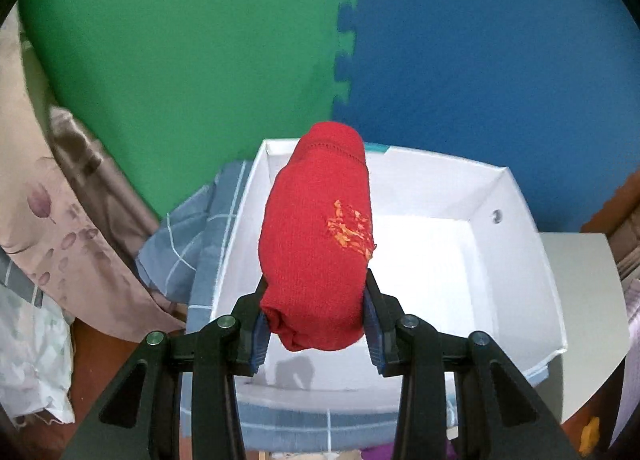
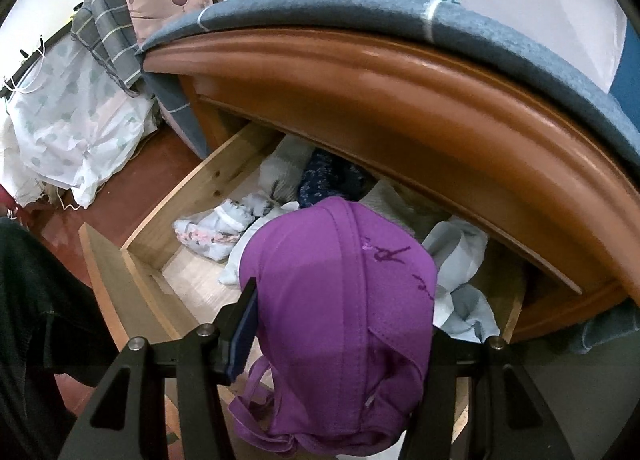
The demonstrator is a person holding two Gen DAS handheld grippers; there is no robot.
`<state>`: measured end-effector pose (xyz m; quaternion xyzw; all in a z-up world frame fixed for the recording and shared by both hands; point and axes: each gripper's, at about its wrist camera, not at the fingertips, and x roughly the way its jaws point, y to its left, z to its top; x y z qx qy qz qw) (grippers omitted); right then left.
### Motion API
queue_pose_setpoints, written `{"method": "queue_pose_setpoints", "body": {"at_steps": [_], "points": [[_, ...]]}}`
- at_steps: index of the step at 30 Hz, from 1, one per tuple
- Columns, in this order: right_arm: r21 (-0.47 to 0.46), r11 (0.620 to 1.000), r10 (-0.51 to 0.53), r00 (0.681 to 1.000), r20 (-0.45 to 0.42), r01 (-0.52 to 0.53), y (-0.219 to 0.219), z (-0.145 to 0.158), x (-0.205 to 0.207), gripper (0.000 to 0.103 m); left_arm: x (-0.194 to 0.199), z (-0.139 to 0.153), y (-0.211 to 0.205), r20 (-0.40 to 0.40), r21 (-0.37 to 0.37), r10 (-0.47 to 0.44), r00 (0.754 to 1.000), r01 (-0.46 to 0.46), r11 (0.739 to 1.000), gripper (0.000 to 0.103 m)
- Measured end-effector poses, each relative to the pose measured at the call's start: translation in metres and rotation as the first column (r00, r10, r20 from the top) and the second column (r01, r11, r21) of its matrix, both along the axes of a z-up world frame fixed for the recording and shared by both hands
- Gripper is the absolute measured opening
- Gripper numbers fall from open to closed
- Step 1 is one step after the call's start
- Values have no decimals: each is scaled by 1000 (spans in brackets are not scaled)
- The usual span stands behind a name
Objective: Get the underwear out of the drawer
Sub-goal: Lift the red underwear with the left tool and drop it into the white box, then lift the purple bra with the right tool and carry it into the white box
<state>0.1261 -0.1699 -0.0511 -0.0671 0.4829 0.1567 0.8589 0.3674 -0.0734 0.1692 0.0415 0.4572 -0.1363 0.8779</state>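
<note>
In the left wrist view my left gripper (image 1: 316, 300) is shut on a rolled red underwear (image 1: 320, 228) with an orange print, held above an open white box (image 1: 516, 220). In the right wrist view my right gripper (image 2: 340, 320) is shut on a purple bra (image 2: 340, 300), held above the open wooden drawer (image 2: 192, 200). The drawer holds several more pieces: white, pale blue and dark blue patterned garments (image 2: 224, 228). The bra hides my right finger.
The white box stands on a blue-grey checked cloth (image 1: 188, 244) with green (image 1: 180, 40) and blue (image 1: 500, 40) foam mats behind. A brown wooden tabletop edge (image 2: 400, 92) overhangs the drawer. Floral bedding (image 2: 72, 132) lies to the left.
</note>
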Motion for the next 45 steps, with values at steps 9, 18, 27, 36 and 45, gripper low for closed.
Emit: {"method": "queue_pose_setpoints", "body": {"at_steps": [9,18,27,36,45], "points": [[2,1000,30,999,-17,-30,7,-4,1,55,12,-51,2,-82,31,17,996,-15,999,36],[-12,999,39,999,-13,-39,11,-3,-1,55,-11,-61,-1,-112,65,32,993,-25,998,36],[-24,999,48,999,-8,-49,15,-3,-2,55,-20,-58,1,-86,55,56,995,-51,997,44],[-34,999,36,999,-16,-37,14,-7,1,55,-47,-35,-10,94,95,-16,995,7,995,80],[-31,999,28,999,-20,-28,14,-9,1,55,-123,-16,49,211,39,73,975,-83,996,91]]}}
